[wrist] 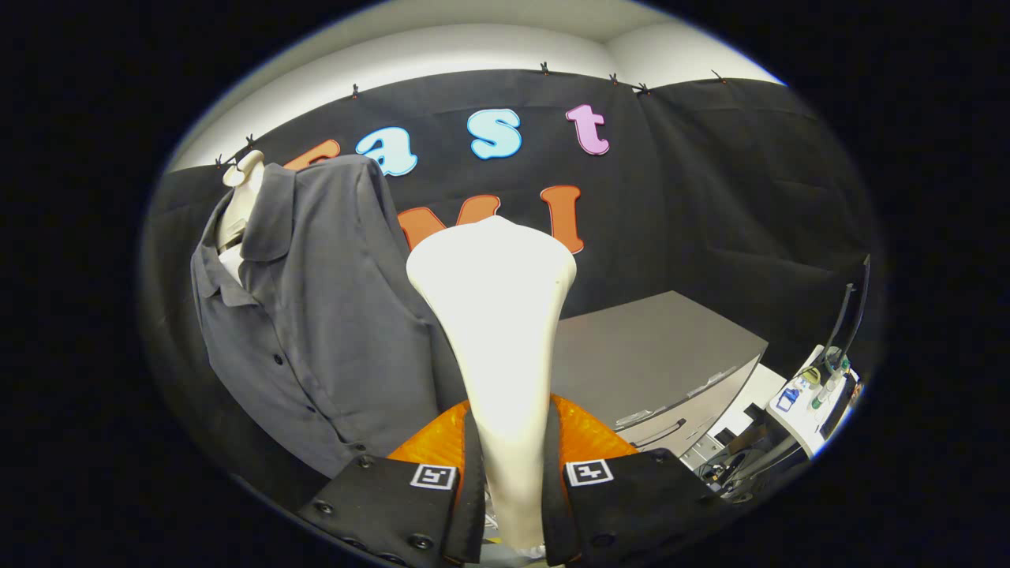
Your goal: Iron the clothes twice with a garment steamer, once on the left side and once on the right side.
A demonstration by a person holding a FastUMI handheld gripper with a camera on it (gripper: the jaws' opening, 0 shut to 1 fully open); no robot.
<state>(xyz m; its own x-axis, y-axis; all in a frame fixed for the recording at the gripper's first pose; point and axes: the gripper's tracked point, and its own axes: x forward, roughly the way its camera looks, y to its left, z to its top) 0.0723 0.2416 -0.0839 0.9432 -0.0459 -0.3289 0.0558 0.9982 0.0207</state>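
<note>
A: What do the gripper point(513, 489) fingers hold?
B: Both press the narrow handle of the cream-white plastic garment steamer point(497, 315), which stands upright between them, its wide head uppermost.
A: And the garment?
B: The dark grey buttoned shirt point(316, 315) hangs on a pale mannequin point(241, 197), just beside the head; a grey cabinet point(655, 355) stands beyond.

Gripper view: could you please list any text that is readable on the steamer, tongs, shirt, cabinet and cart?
Steamer, clamped by the tongs: no text.
Square markers on the tongs: coded patterns, no words.
Shirt: none.
Cabinet: none.
Bottles on the cart: too small to read.
</note>
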